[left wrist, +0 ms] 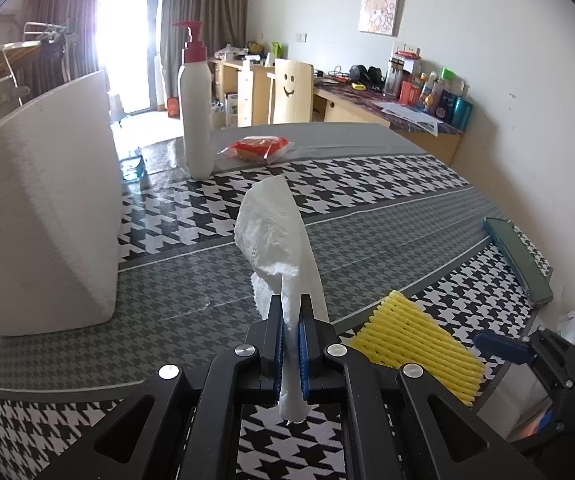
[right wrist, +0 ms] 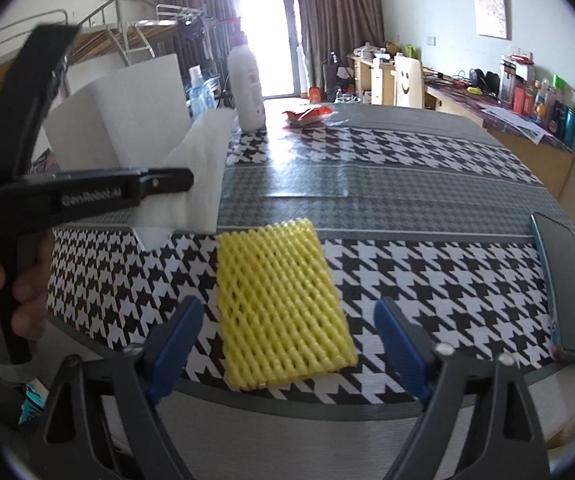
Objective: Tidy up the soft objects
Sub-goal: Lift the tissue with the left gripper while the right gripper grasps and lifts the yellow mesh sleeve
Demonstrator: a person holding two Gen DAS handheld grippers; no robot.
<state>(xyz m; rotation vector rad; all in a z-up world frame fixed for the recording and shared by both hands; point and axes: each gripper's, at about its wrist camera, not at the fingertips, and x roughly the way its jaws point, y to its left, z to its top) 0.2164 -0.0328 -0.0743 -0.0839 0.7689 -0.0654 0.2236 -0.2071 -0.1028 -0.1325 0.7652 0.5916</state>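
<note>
My left gripper [left wrist: 291,304] is shut on a white tissue [left wrist: 275,232], which stands up crumpled above the blue pads and hangs out below them. In the right wrist view the same tissue [right wrist: 203,160] drapes from the left gripper [right wrist: 167,180], held by a hand at the left edge. A yellow foam net [right wrist: 283,304] lies flat on the houndstooth table [right wrist: 427,264] near its front edge. My right gripper [right wrist: 287,308] is open, its blue fingers on either side of the net with gaps between. The net [left wrist: 415,352] also shows at the lower right of the left wrist view.
A large white foam block [left wrist: 43,208] stands on the left. A white pump bottle [left wrist: 195,108] and a red packet [left wrist: 257,148] sit at the far end. A dark green flat case [right wrist: 567,288] lies at the right edge. Desks and a chair stand beyond.
</note>
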